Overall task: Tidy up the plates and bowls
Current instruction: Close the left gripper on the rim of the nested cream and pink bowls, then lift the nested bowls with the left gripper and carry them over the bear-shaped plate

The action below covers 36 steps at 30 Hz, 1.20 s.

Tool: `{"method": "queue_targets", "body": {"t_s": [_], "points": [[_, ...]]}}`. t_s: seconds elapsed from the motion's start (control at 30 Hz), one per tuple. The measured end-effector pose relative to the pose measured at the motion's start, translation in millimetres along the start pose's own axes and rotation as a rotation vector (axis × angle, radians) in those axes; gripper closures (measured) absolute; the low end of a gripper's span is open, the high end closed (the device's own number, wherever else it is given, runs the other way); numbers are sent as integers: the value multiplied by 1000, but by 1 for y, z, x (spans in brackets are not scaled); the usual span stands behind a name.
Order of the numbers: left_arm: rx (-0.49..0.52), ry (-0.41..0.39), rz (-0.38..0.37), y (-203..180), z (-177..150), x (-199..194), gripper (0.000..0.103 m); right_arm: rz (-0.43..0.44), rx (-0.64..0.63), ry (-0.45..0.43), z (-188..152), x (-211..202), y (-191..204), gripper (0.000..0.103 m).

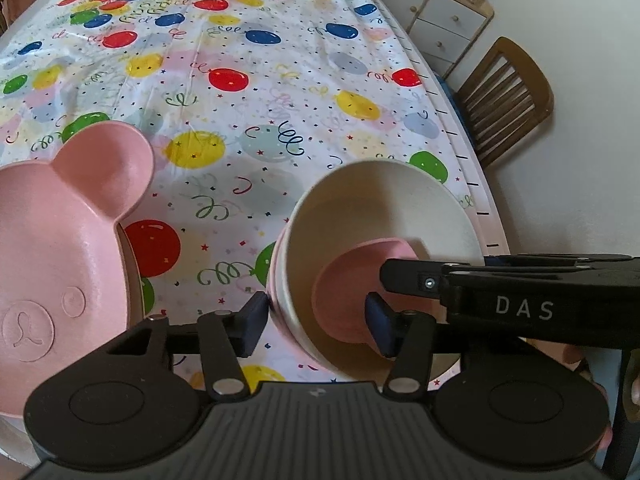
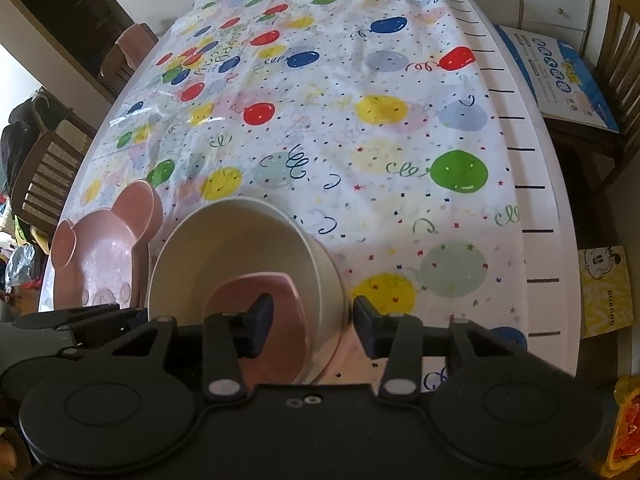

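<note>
- the left tongs [image 1: 316,322] pinch the left wall of the round cream bowl [image 1: 384,204].
- the right tongs [image 2: 310,326] pinch its right wall.
- a small pink bowl [image 1: 356,280] sits inside.
- the pink bear-shaped plate [image 1: 60,248] lies just left.

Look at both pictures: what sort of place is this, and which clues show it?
Probably a home dining room: a long table under a balloon-print tablecloth, wooden dining chairs around it, a white drawer cabinet by the wall, and children's tableware such as the pink bear-shaped plate.

1. Cream round plastic bowl [image 1: 372,208] was tilted, its wall between both grippers' fingers.
2. Small pink plastic bowl [image 1: 360,272] sat nested inside it.
3. Pink bear-shaped plastic plate [image 2: 100,256] lay flat just left of them.
</note>
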<state>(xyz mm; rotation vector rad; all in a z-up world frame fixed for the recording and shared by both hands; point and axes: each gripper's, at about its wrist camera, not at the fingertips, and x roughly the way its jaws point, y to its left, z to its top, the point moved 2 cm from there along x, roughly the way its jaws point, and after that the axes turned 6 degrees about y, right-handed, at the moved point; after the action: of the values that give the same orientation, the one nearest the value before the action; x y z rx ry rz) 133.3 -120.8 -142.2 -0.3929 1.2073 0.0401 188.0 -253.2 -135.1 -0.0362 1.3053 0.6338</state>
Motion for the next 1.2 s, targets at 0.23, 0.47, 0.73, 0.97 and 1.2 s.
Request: {"method": "queue_targets", "body": {"t_s": [0.23,0.47,0.73,0.97,1.2], "points": [[-7,-2,4,4,0,-2,62,-34,2,-7,-2,-1,-2,78],[11,-30,14,1,2,-12,62,-85,-33,-10,-8,-3,6,85],[11,-53,24,0,3,-33,62,-100,-65,-35,-7,-22,21,85],[-11,-66,32,9,6,-48,64,-119,-85,-46,0,-32,40,88],[-23,-78,36,23,9,-67,64,-120,-111,-45,5,-38,60,88]]}}
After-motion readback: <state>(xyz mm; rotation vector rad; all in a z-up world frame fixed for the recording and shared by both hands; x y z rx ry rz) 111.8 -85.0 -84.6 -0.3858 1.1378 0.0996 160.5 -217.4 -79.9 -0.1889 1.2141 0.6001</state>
